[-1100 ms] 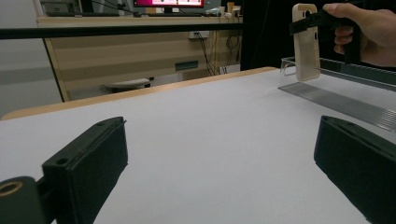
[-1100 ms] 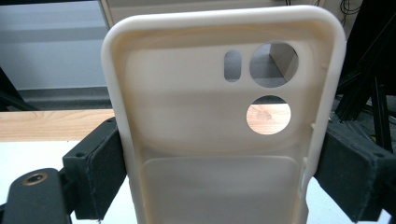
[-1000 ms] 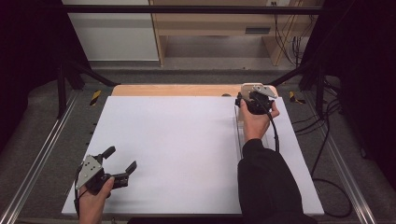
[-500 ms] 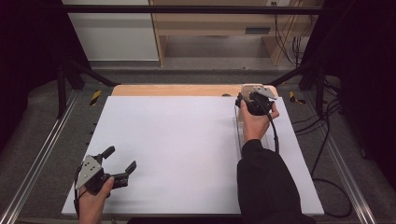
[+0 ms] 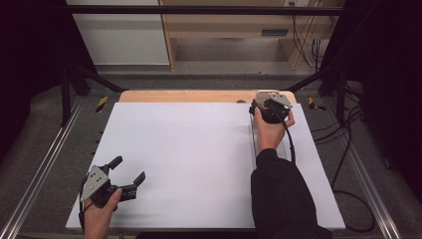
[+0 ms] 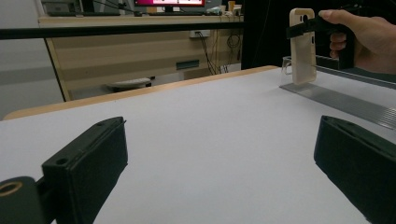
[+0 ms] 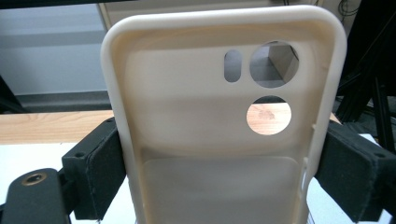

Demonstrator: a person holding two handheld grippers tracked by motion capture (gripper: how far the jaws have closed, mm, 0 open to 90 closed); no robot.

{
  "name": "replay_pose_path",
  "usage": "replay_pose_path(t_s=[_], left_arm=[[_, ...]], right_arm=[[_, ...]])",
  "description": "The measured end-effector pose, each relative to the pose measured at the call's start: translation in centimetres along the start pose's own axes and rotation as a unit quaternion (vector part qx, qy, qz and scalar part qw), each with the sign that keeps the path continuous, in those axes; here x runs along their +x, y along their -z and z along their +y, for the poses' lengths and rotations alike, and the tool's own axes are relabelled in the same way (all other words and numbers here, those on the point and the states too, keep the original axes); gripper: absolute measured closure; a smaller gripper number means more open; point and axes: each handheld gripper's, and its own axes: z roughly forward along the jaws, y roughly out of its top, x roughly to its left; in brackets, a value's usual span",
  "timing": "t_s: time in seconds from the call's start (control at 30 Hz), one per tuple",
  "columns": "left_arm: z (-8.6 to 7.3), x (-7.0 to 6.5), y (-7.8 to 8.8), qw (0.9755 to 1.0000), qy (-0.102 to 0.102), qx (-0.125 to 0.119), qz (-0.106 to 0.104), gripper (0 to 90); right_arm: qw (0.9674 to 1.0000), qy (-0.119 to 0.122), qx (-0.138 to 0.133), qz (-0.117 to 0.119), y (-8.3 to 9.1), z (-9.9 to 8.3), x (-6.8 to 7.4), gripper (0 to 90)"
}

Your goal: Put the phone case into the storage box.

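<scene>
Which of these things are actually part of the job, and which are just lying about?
In the job:
- cream phone case, clamped upright in the right gripper
- clear rack beneath it

Lying about:
- left gripper, open, idle
- white table sheet
- wooden cabinet behind

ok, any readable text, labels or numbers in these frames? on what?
None readable.
Phone case clamped in the right gripper: plain cream, no print or logo visible.
Monitor at the top of the left gripper view: pink and white patches, too blurred to read.
White table sheet: blank.
</scene>
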Motion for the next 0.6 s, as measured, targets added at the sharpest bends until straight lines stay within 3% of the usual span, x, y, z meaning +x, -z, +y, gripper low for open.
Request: replay_pose_path(t_s=[0.6], left_arm=[[0.0,-0.01,0.01,1.0,-0.003,0.003,0.0,2.2]], right_arm=[[0.9999,-0.012,-0.006,-0.005,-0.72,-0.51,-0.01,11.5]])
